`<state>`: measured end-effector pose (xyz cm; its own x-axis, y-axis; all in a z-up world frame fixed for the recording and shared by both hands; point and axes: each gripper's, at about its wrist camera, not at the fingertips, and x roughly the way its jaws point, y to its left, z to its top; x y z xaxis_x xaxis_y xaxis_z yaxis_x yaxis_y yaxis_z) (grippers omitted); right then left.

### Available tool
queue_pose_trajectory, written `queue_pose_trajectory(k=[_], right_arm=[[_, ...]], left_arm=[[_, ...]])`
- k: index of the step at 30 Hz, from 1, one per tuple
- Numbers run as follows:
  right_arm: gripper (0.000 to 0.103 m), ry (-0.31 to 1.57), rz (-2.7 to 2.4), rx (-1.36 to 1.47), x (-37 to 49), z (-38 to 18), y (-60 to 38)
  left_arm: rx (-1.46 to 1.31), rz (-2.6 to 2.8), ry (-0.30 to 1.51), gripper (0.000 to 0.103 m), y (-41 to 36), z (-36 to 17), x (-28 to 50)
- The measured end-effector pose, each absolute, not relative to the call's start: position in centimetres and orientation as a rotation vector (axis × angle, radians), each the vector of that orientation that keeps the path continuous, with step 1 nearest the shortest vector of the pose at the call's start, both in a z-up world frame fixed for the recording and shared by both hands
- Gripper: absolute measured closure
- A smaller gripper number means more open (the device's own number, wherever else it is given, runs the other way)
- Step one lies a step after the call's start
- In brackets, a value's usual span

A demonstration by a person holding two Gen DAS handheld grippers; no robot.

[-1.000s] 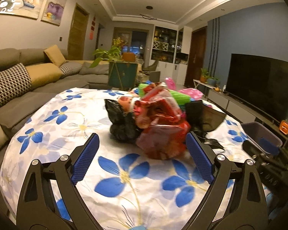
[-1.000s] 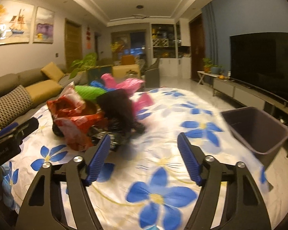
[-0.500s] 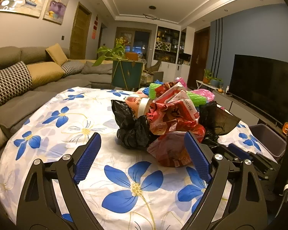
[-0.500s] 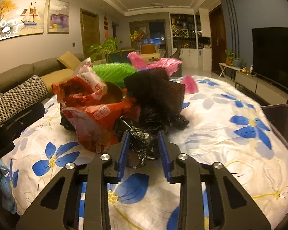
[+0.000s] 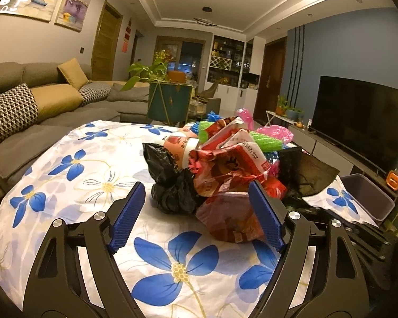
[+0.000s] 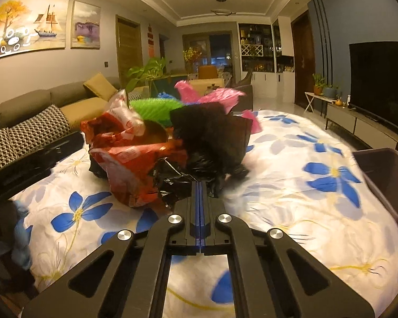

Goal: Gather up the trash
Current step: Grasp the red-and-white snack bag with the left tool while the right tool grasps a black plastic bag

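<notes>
Right wrist view: right hand-held gripper (image 6: 199, 185) pinched tight on the black bag (image 6: 177, 182) at the trash pile's near edge; lift it clear, then swing right to the bin (image 6: 384, 175). Left hand-held gripper (image 5: 196, 212) gapes wide just before the pile.

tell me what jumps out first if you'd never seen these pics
A bright heap of trash, red wrappers, black bags, green and pink plastic, sits mid-table on a white cloth with blue flowers. The right gripper is shut on a black bag at the heap's near edge, while the left gripper is open in front of the pile. A grey bin waits at the table's right edge.
</notes>
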<state>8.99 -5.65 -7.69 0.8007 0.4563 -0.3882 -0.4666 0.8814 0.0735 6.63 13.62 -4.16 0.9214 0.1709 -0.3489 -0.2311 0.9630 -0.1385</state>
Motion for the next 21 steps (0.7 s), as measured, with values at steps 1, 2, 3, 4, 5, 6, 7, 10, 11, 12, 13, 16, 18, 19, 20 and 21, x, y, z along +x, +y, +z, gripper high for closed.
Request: queue_pose_trajectory(k=[1,2,3,4,5,6,7,10,11,12,13,16,18,19,20,21], right_arm=[[0.102,0.402,0.488,-0.027,8.8,-7.6,-6.2],[0.102,0.394,0.481,-0.028,8.6,-7.4,-6.6],[0.102,0.386,0.474,-0.025,8.4,-7.2,-7.3],[0.102,0.379,0.466,-0.02,8.1,-7.1,-7.9],[0.102,0.372,0.459,-0.017,8.0,-7.0,-8.3],[0.102,0.367,0.45,-0.012,7.9,-6.8,-8.8],[0.102,0.365,0.444,-0.009,7.9,-6.8,-9.1],[0.102,0.362,0.429,-0.004,8.0,-6.4,-9.8],[0.102,0.362,0.425,-0.003,7.9,-6.4,-10.1],[0.102,0.361,0.422,0.001,7.9,-6.4,-10.2],[0.102,0.361,0.421,0.004,8.0,-6.4,-10.3],[0.102,0.366,0.422,0.01,8.2,-6.4,-10.3],[0.102,0.367,0.423,0.014,8.2,-6.5,-10.4],[0.102,0.369,0.424,0.016,8.1,-6.5,-10.3],[0.102,0.37,0.426,0.019,8.2,-6.5,-10.3],[0.102,0.371,0.426,0.02,8.2,-6.4,-10.3]], left_arm=[[-0.178,0.209,0.34,0.024,13.6,-4.1,6.8],[-0.178,0.212,0.337,0.024,13.6,-4.0,7.1],[-0.18,0.213,0.333,0.024,13.6,-3.9,7.3],[-0.181,0.215,0.328,0.024,13.6,-3.8,7.6],[-0.181,0.213,0.326,0.024,13.6,-3.7,7.8],[-0.181,0.211,0.325,0.024,13.7,-3.7,8.1],[-0.181,0.21,0.324,0.024,13.8,-3.6,8.4],[-0.187,0.202,0.331,0.027,14.1,-3.4,9.6],[-0.189,0.197,0.335,0.03,14.3,-3.3,10.0],[-0.189,0.196,0.339,0.033,14.4,-3.3,10.3],[-0.19,0.184,0.346,0.041,14.5,-3.4,10.7],[-0.201,0.142,0.368,0.061,14.7,-3.6,11.3],[-0.205,0.113,0.375,0.074,14.6,-3.8,11.3],[-0.208,0.093,0.382,0.085,14.5,-4.1,11.3],[-0.211,0.08,0.387,0.087,14.4,-4.2,11.3],[-0.215,0.066,0.39,0.088,14.4,-4.4,11.3]])
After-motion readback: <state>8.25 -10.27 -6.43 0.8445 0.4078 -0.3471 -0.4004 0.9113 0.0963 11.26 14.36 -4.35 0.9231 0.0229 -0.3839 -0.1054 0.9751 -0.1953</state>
